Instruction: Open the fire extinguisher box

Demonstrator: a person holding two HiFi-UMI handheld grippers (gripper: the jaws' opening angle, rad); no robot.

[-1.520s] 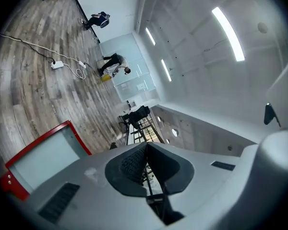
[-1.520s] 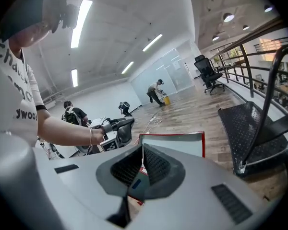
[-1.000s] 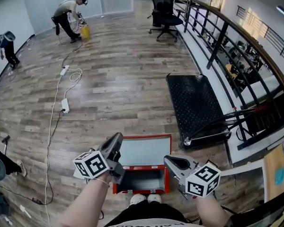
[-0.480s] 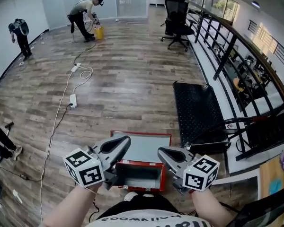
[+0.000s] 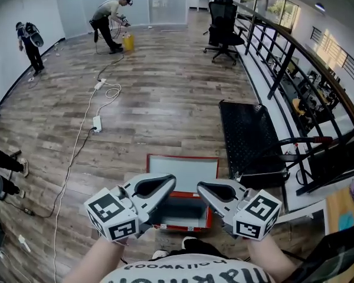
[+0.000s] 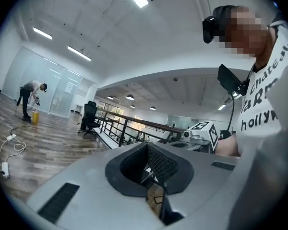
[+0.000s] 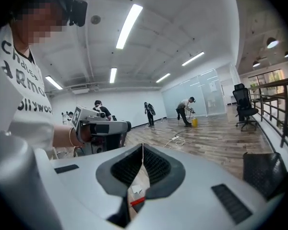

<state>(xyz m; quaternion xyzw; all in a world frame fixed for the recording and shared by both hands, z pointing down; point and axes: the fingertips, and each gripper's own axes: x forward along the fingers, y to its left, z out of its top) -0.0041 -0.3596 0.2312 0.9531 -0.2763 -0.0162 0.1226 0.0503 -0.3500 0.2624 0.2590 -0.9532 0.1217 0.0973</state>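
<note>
The fire extinguisher box (image 5: 187,207) sits on the wooden floor (image 5: 159,99) right at the person's feet, toward the floor's railing-side edge. It stands open: its red-framed lid (image 5: 184,171) is folded back flat on the floor on the far side, pale inner face up, and the dark inside of the box is exposed. A black studded mat (image 5: 248,137) lies near the lid's right side, along the railing (image 5: 283,58).

Both tools are held up above the box, apart from it and touching nothing. The left hand-held gripper (image 5: 169,181) has its jaws pressed together with nothing between them; the left gripper view shows the two ribbed pads meeting at the tip (image 6: 147,145). The right hand-held gripper (image 5: 201,186) is likewise pressed together and empty, its pads meeting along a thin line in the right gripper view (image 7: 143,147). The two tips point toward each other over the open box, with a gap between them.

Farther off, a white cable with a power strip (image 5: 97,122) trails across the floor, a black office chair (image 5: 223,22) stands by the railing, and two people (image 5: 111,13) (image 5: 30,37) work at the far edge of the floor beside a yellow container (image 5: 128,41)
</note>
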